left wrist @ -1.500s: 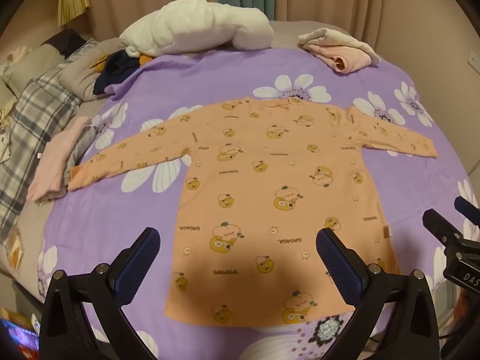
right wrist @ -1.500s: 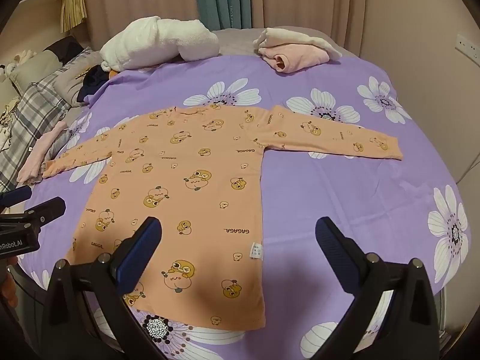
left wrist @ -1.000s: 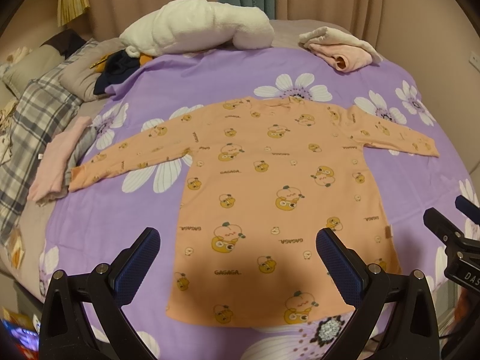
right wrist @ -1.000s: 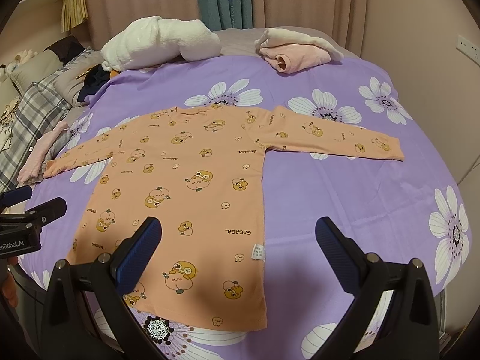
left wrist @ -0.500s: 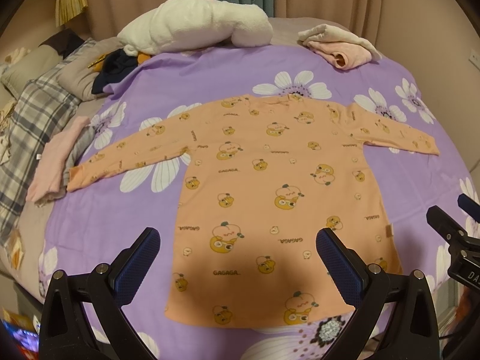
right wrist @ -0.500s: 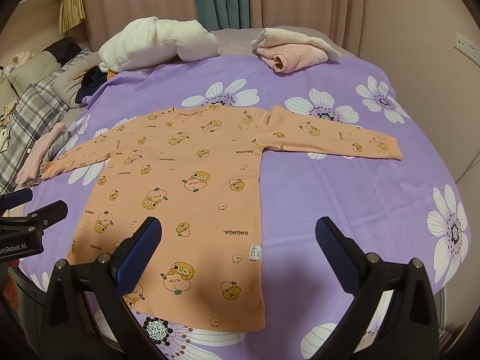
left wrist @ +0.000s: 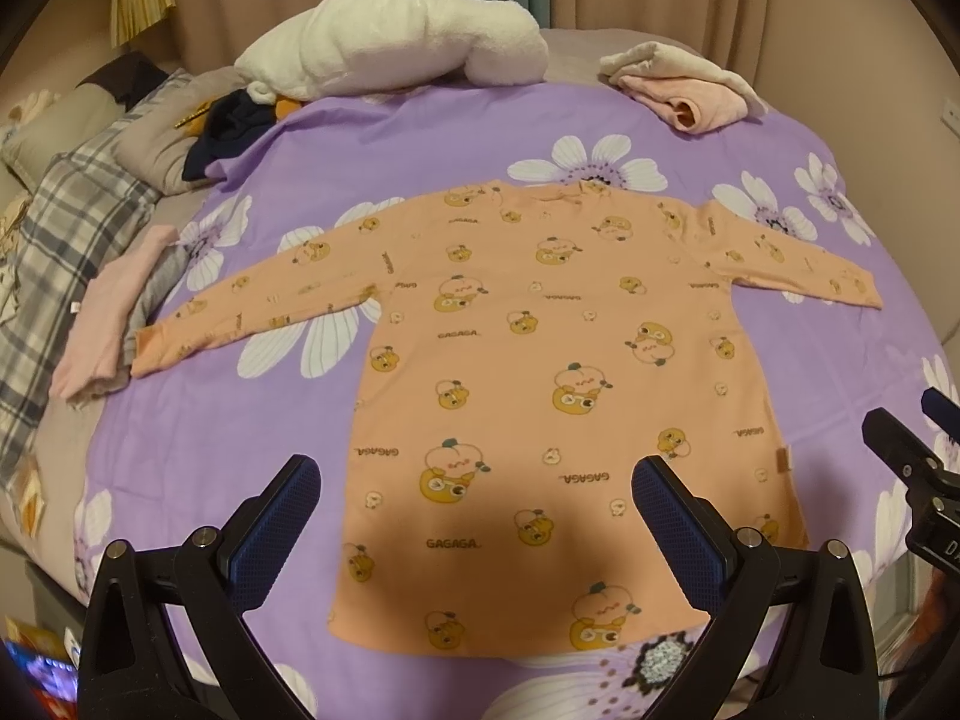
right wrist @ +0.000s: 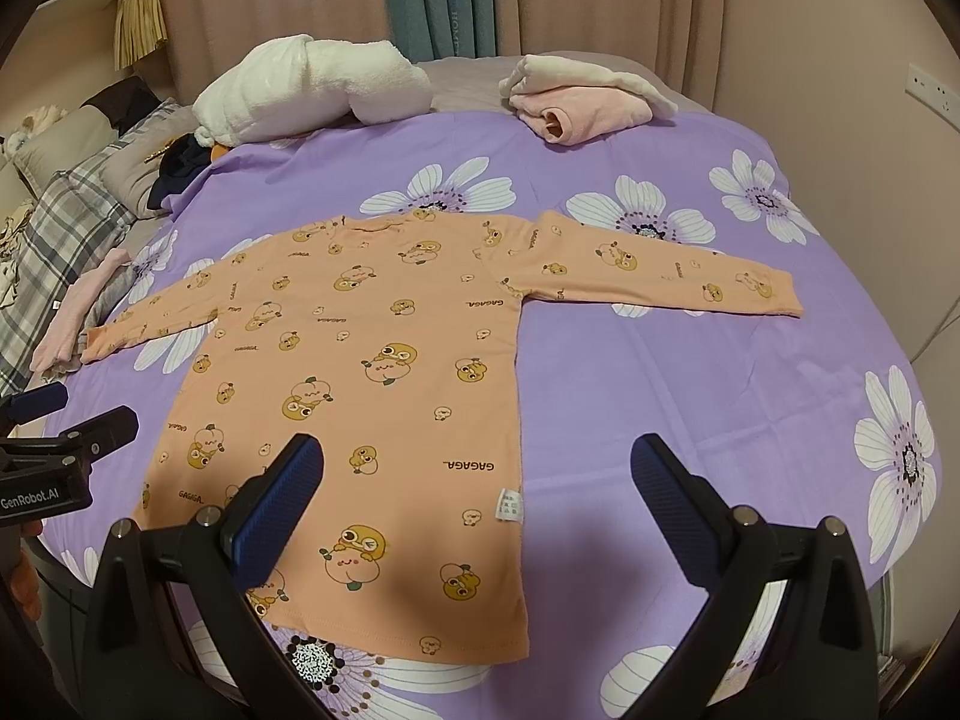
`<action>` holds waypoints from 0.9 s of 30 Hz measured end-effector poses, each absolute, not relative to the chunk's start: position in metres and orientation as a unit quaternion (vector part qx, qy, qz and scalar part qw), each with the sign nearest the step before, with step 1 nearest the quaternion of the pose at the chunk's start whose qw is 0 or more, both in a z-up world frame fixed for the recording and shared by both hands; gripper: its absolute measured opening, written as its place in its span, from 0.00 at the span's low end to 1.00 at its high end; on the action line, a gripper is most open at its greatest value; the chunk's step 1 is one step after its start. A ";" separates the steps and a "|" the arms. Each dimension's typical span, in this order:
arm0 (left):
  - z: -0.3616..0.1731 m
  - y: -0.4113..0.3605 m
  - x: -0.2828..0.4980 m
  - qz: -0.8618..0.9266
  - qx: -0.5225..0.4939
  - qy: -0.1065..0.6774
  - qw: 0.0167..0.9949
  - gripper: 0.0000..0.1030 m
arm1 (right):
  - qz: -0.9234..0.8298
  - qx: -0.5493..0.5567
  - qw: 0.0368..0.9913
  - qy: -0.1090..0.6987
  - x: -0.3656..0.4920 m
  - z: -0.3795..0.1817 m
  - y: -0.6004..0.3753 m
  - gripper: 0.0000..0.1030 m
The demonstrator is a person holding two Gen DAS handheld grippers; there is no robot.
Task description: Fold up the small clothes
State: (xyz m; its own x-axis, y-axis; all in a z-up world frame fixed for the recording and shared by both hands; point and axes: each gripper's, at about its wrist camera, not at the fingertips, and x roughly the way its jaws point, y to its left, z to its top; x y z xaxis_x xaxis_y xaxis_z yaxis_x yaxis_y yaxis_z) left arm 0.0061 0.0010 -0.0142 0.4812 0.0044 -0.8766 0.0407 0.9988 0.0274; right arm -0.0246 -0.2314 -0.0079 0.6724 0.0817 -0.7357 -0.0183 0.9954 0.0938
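An orange long-sleeved child's top (left wrist: 540, 372) with cartoon prints lies flat on the purple flowered bedspread (left wrist: 420, 138), both sleeves spread out sideways. It also shows in the right wrist view (right wrist: 360, 384). My left gripper (left wrist: 474, 516) is open and empty above the hem. My right gripper (right wrist: 474, 504) is open and empty above the top's lower right side, near a white label (right wrist: 509, 504). Each gripper shows at the edge of the other's view.
A white fluffy blanket (left wrist: 390, 42) and a folded pink and cream garment (left wrist: 684, 90) lie at the far side of the bed. A pink garment (left wrist: 114, 306), plaid bedding (left wrist: 60, 234) and dark clothes (left wrist: 228, 126) lie at the left.
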 end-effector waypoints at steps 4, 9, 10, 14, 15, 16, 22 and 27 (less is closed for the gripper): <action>-0.016 0.001 0.008 -0.012 0.013 0.503 0.864 1.00 | 0.026 0.038 0.911 0.410 -0.024 -0.008 -0.232 1.00; -0.022 0.004 0.016 -0.017 -0.013 0.506 0.862 1.00 | 0.018 0.041 0.903 0.426 -0.020 -0.013 -0.239 1.00; -0.023 0.005 0.017 -0.018 -0.016 0.507 0.862 1.00 | 0.016 0.043 0.902 0.429 -0.019 -0.014 -0.241 1.00; -0.031 0.005 0.027 -0.013 -0.017 0.507 0.862 1.00 | 0.019 0.072 0.891 0.447 -0.012 -0.021 -0.249 1.00; -0.035 0.005 0.031 -0.020 -0.028 0.510 0.859 1.00 | 0.023 0.082 0.883 0.461 -0.010 -0.024 -0.252 1.00; -0.039 0.006 0.034 -0.030 -0.042 0.515 0.856 1.00 | 0.030 0.098 0.876 0.471 -0.008 -0.027 -0.256 1.00; -0.067 0.010 0.052 -0.095 -0.150 0.533 0.827 1.00 | 0.058 0.268 0.832 0.483 0.008 -0.062 -0.325 0.99; -0.080 0.011 0.071 -0.098 -0.176 0.530 0.824 1.00 | 0.014 0.386 0.817 0.428 0.017 -0.093 -0.395 1.00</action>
